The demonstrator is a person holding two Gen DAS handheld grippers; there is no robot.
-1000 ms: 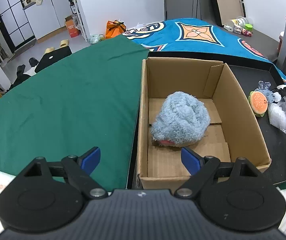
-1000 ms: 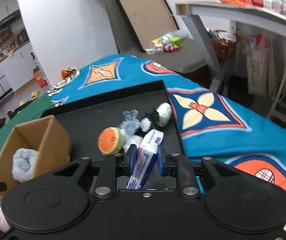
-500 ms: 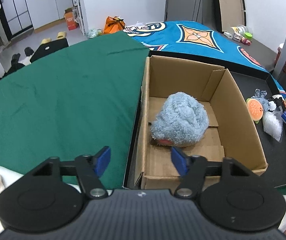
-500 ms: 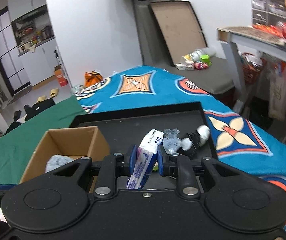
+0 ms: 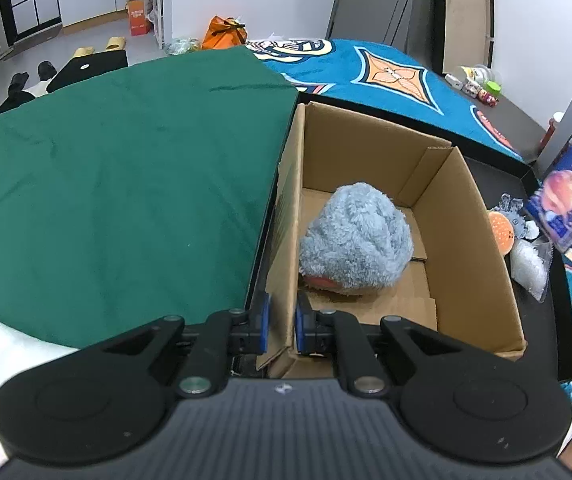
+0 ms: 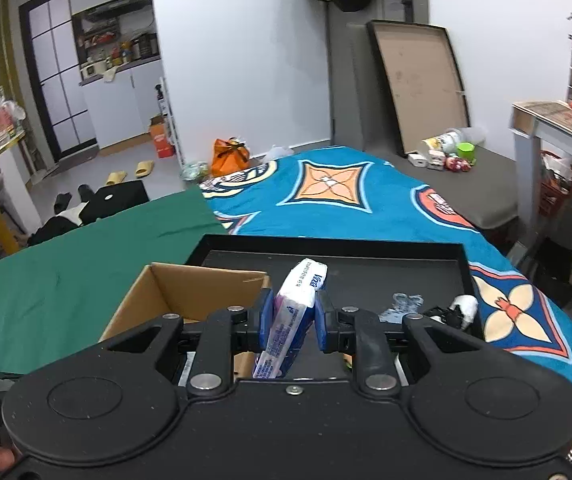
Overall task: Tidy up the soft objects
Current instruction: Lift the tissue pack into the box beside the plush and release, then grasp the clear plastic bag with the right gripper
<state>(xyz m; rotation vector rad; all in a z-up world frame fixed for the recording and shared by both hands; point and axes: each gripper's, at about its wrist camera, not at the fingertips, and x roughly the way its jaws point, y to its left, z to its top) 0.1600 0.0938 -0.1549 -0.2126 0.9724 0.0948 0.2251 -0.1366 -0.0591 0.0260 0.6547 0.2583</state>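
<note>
Left tongs [image 5: 282, 326] pinch the near left wall of the open brown cardboard box [image 5: 465, 216], their blue pads having just closed on the cardboard. Right tongs [image 6: 293, 320] grip a white-and-purple soft tissue packet [image 6: 295, 306], held above the black tray [image 6: 365, 246] beside the box. A fluffy grey-blue plush toy [image 5: 355, 244] already lies inside the box.

Risk: the thin wall may buckle or the box tilt if the left tongs pull; the slanted packet could slip, or catch the box rim, on release.

Surroundings: an orange round squishy toy [image 5: 499, 232], a clear bag of white filling [image 5: 529, 266] and a small grey figure [image 6: 403, 304] remain on the tray, near the box's right wall.
</note>
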